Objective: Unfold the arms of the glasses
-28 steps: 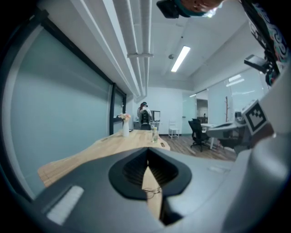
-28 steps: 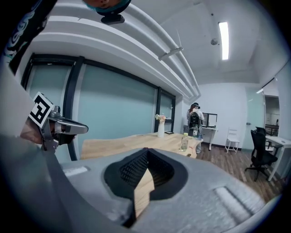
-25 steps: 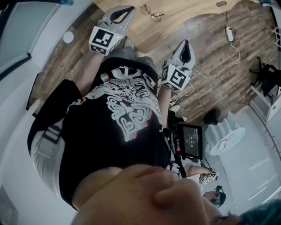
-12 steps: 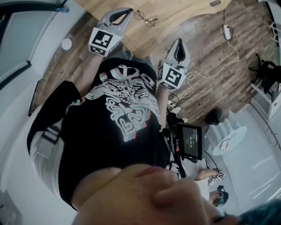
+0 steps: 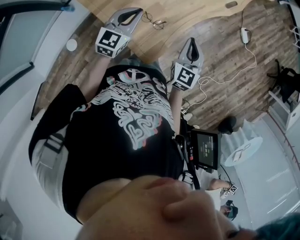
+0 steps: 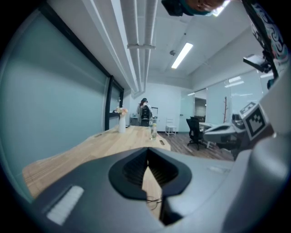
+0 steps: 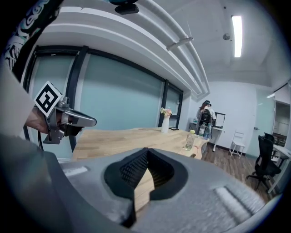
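1. the glasses (image 5: 153, 20) lie on the wooden table (image 5: 197, 14), just right of the left gripper (image 5: 132, 13), their frame roughly crosswise to its jaws.
2. the right gripper (image 5: 191, 44) hangs further back, so the left one is nearer.
3. both grippers' jaws meet at the tips and hold nothing.
4. the glasses are too small to tell whether the arms are folded; the left gripper view shows only a sliver of them.

The wooden table (image 5: 197, 11) before me carried the glasses (image 5: 153, 21) near its edge, with a flower vase (image 7: 164, 124) and a bottle (image 7: 189, 141) standing farther along.
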### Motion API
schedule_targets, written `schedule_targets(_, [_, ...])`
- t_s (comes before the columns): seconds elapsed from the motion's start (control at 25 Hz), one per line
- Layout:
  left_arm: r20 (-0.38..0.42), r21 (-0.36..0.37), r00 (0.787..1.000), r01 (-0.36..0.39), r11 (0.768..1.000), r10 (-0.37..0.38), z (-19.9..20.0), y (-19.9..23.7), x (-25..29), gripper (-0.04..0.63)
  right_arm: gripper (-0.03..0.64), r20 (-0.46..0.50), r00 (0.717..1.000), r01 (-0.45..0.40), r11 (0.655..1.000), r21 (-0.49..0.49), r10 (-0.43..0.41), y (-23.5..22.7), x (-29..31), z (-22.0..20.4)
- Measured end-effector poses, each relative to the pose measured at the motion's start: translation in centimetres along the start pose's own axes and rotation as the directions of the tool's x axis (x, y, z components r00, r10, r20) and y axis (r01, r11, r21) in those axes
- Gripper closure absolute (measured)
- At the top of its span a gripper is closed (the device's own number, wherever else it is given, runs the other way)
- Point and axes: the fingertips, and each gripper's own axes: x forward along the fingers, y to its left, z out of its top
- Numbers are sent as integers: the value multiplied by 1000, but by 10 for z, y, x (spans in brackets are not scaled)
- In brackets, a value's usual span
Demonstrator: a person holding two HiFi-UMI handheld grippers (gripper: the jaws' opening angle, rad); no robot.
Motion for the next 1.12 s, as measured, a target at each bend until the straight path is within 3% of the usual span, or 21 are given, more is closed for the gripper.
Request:
schedule_targets(0.28, [-56, 5, 998, 22, 1000, -22, -27, -13, 1, 606, 618, -38, 997, -68, 998, -6, 68, 22, -3, -24])
schedule_targets(0.6, [-147, 60, 987, 72, 996, -63, -58, -43, 10, 606, 617, -95, 979, -182, 983, -3, 181, 47, 7, -55])
schedule_targets(0.96, [-270, 172, 960, 127, 977, -77, -91, -60, 17, 606, 617, -162, 956, -247, 969, -4, 244, 66, 13, -76])
schedule_targets(1.12, [-328, 171, 942, 138, 975, -76, -130, -53, 35, 606, 617, -180, 946, -274, 962, 1, 270, 71, 38, -98])
